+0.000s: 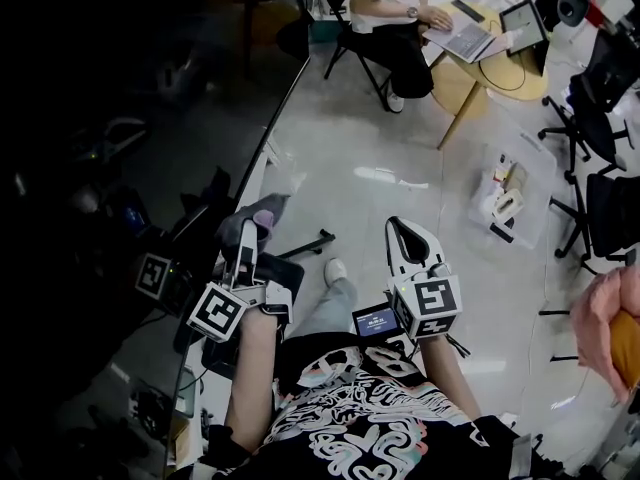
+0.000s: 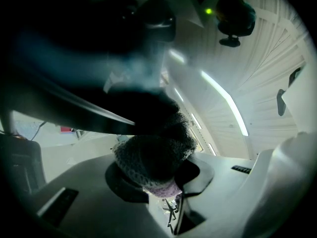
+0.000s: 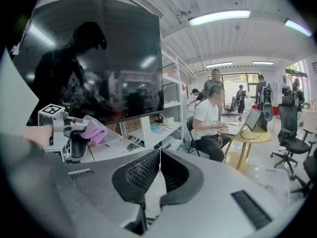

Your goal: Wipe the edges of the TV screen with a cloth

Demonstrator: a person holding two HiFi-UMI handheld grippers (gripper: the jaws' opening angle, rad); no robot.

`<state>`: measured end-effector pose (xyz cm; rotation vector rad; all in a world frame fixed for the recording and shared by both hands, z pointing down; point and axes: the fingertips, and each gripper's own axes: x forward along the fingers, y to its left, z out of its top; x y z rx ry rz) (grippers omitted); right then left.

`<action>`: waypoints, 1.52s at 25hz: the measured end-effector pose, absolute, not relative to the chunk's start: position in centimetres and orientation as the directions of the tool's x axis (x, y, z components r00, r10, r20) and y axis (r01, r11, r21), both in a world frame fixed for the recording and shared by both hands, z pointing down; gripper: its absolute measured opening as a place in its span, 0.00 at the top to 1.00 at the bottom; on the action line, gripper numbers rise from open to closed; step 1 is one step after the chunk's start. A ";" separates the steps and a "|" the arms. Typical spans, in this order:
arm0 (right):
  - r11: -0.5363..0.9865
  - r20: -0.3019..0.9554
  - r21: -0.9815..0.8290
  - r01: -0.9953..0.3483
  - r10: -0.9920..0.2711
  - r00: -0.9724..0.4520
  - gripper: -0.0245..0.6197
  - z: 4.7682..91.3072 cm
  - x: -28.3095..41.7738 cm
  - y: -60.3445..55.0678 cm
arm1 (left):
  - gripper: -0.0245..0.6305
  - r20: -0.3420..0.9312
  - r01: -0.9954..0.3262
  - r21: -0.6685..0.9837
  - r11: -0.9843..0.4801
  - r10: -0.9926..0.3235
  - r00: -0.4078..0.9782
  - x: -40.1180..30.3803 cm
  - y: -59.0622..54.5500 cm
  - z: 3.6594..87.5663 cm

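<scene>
L gripper (image 2: 161, 181) grips cloth (image 2: 153, 152), tip up at TV (image 3: 99, 53) edge.

Left hand-held gripper (image 1: 245, 240) tight on the cloth (image 2: 153, 152), right hand-held gripper (image 3: 158, 170) empty, jaws together.

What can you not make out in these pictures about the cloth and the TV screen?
1. Whether the cloth touches the TV screen: in the left gripper view there is only a dark blur close to the lens, and the head view is too dark.
2. The screen's left edge: in the right gripper view it is lost past the lens's dark rim.
3. Dust on the edges: too small in every view.
</scene>
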<state>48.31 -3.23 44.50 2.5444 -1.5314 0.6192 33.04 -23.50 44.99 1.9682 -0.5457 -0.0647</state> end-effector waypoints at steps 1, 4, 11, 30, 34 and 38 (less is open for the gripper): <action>-0.489 0.397 -0.115 -0.865 -0.820 0.411 0.92 44.6 48.5 -3.2 | 0.78 0.202 -0.363 0.852 -0.378 -0.401 0.894 33.1 -23.7 45.1; -0.496 0.400 -0.111 -0.861 -0.816 0.418 0.92 44.6 49.0 -3.0 | 0.78 0.191 -0.346 0.863 -0.369 -0.396 0.898 33.8 -23.7 45.1; -0.506 0.397 -0.107 -0.856 -0.811 0.430 0.92 44.0 49.6 -3.0 | 0.78 0.160 -0.294 0.910 -0.291 -0.408 0.899 35.5 -23.4 44.5; -0.489 0.394 -0.093 -0.867 -0.818 0.419 0.92 43.0 51.6 -5.5 | 0.78 0.149 -0.289 0.899 -0.329 -0.392 0.908 39.4 -24.7 43.9; -0.489 0.393 -0.081 -0.868 -0.816 0.423 0.92 43.0 53.4 -6.9 | 0.78 0.136 -0.242 0.941 -0.235 -0.394 0.909 41.6 -25.1 44.3; -0.469 0.369 -0.088 -0.879 -0.834 0.409 0.92 42.2 54.5 -8.1 | 0.78 0.150 -0.274 0.918 -0.287 -0.389 0.909 42.4 -25.6 43.8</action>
